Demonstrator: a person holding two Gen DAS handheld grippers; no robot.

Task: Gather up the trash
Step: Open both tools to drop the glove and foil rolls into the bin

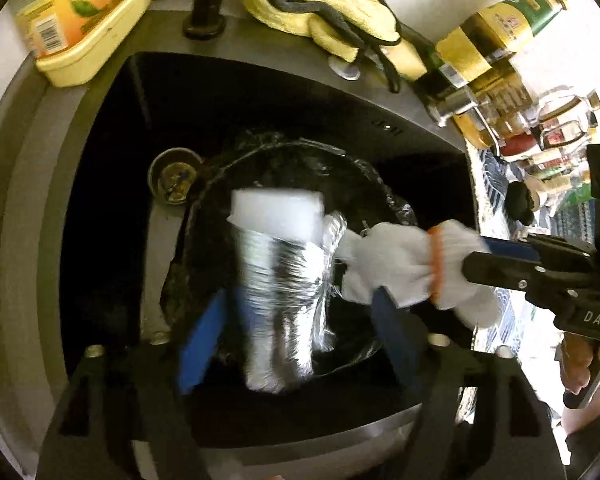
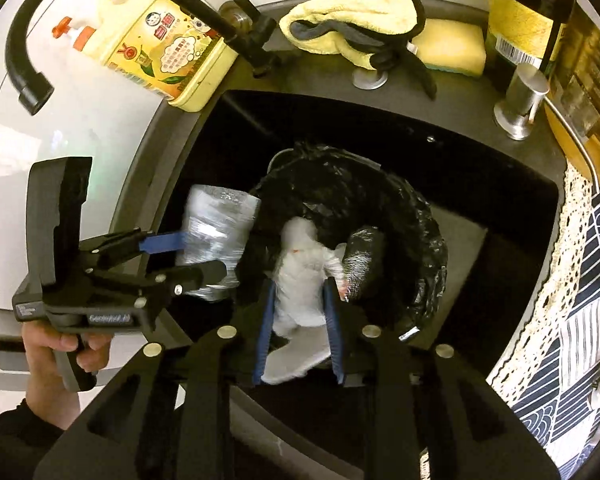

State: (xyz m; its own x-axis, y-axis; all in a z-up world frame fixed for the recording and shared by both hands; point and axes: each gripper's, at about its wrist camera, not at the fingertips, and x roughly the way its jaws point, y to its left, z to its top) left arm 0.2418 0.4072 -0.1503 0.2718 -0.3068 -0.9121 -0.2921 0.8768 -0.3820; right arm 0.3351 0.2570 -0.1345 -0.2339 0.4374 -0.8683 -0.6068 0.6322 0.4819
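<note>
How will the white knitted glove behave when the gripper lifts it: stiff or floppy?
Probably floppy: the white glove sags between the right gripper pads. Likely light, being thin knit. It may snag on the black bag.

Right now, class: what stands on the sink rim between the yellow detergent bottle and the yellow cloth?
The black faucet base stands between the detergent bottle and the yellow cloth; both wrist views show it.
</note>
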